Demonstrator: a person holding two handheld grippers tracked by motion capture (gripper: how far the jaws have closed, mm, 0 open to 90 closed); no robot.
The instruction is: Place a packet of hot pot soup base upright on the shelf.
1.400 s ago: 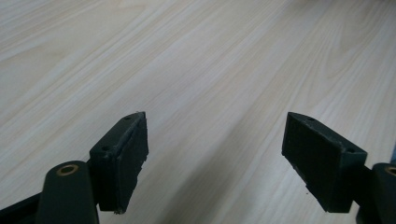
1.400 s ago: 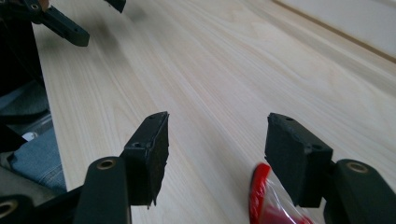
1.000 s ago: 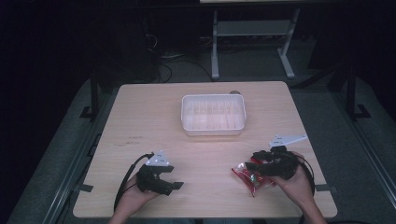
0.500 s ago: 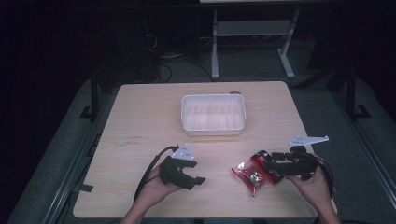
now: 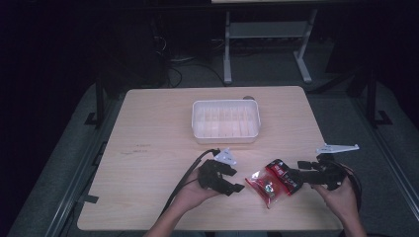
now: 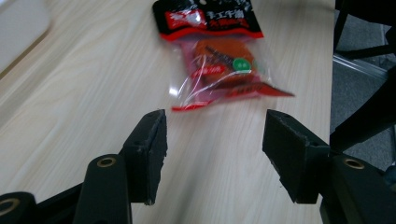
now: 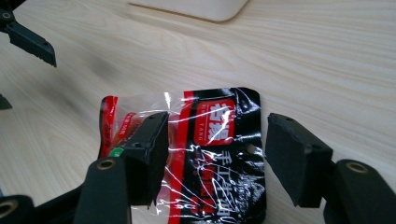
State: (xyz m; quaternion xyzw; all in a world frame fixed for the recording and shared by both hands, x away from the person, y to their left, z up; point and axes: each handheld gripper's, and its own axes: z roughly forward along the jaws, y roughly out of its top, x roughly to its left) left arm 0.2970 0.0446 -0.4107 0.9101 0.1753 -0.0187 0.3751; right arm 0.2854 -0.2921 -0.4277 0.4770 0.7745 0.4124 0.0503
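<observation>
A red and black snack packet (image 5: 272, 181) lies flat on the wooden table (image 5: 148, 128) near its front edge. My left gripper (image 5: 237, 180) sits just left of it and points at it. In the left gripper view the jaws (image 6: 215, 140) stand apart with bare table between them and the packet (image 6: 219, 60) a little ahead; they have just been closing. My right gripper (image 5: 296, 175) comes in from the right. Its jaws (image 7: 215, 144) stand apart over the packet (image 7: 205, 140), the black end between them, not pressed.
A white plastic tray (image 5: 226, 136) with ribbed compartments stands at the table's middle, behind both grippers. Its corner shows in the left gripper view (image 6: 18, 28) and the right gripper view (image 7: 196, 7). The left gripper's jaw tip (image 7: 28, 42) appears far off. Dark floor and a metal stand lie beyond.
My left hand has slid right across the table toward the packet. The right hand has shifted slightly right, its jaws staying at the packet's right end.
</observation>
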